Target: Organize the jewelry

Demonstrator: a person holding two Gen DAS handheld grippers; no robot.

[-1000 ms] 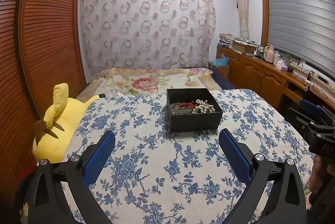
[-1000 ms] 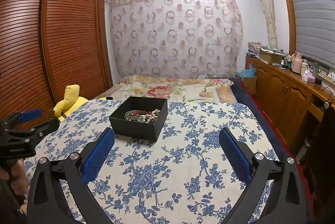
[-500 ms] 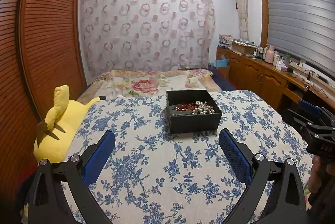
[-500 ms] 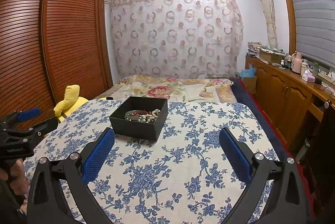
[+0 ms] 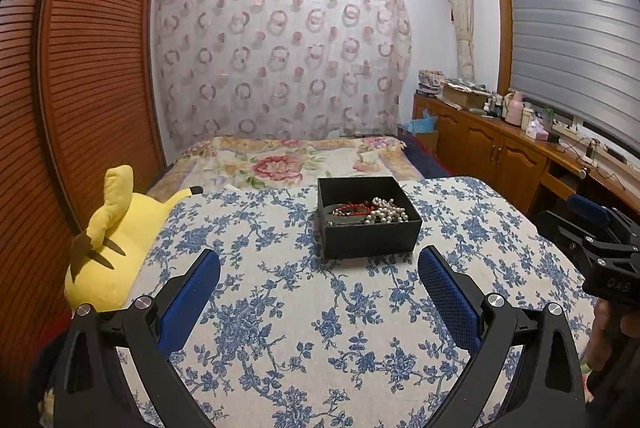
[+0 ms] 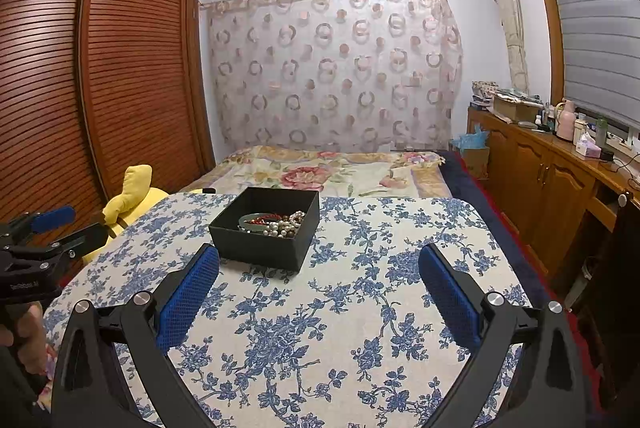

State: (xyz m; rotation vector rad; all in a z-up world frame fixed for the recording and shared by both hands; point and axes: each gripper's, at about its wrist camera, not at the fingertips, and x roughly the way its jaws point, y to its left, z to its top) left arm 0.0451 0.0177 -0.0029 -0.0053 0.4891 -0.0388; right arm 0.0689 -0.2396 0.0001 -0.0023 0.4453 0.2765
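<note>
A black box [image 5: 368, 224] stands open on the surface [image 5: 280, 308], which is covered with a blue-flowered cloth. Inside it lies a tangle of jewelry: a string of pearls [image 5: 386, 214], a red beaded strand [image 5: 352, 207] and a pale green bangle [image 6: 250, 221]. The left gripper [image 5: 319, 280] hovers near the box with its blue-padded fingers [image 5: 192, 292] spread wide and nothing between them. The right gripper [image 6: 319, 282] is spread the same way, just right of the box and free of it. A yellow plush toy [image 5: 116, 240] lies at the surface's left edge, with a bed [image 6: 336, 172] beyond.
</note>
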